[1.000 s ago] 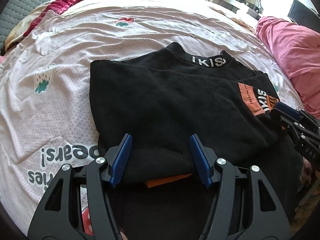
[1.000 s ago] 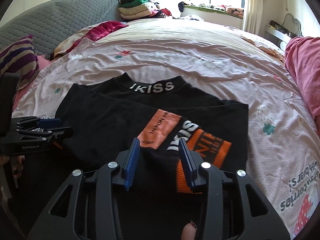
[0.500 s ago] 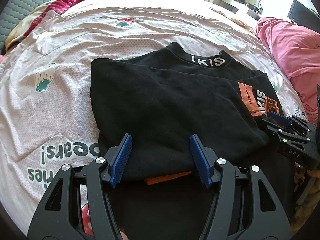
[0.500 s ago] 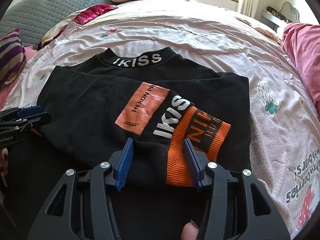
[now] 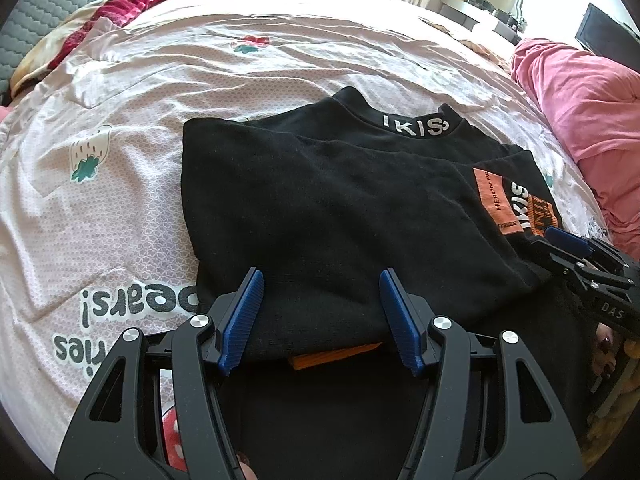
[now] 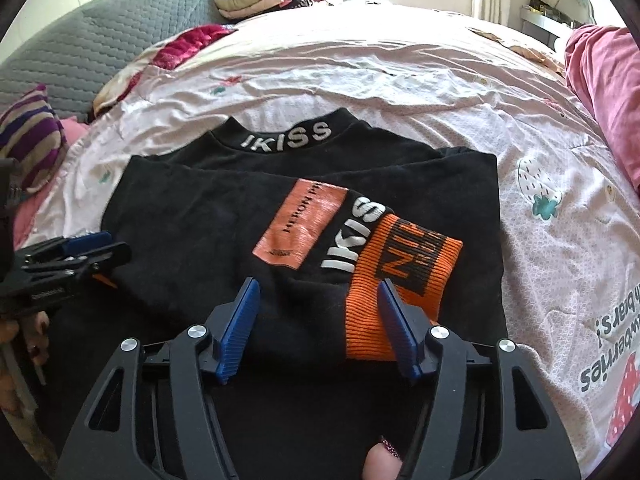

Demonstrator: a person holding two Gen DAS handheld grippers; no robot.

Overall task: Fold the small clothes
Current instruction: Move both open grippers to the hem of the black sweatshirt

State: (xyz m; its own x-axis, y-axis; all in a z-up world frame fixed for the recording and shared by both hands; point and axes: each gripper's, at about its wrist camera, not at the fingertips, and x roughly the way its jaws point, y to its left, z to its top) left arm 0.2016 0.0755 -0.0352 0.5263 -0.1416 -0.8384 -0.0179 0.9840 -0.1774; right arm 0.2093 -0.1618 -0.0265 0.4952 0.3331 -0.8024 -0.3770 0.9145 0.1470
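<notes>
So the black knit sweater [image 6: 224, 216] with white "IKISS" lettering on its collar lies partly folded on the pale pink bedspread [image 5: 120, 208] printed with strawberries. One sleeve is laid across the front, its orange ribbed cuff [image 6: 400, 280] sitting over the lower right part.

The right gripper [image 6: 318, 328] hovers at the sweater's near edge. Its blue-padded jaws have just been opening; the cuff and a bit of sleeve lie between them, but the pads aren't pinching anything, so it's let go.

The left gripper [image 5: 320, 320] is parted too, straddling the near left hem without squeezing it. A pink blanket [image 5: 580, 92] is bunched up off to the right.
</notes>
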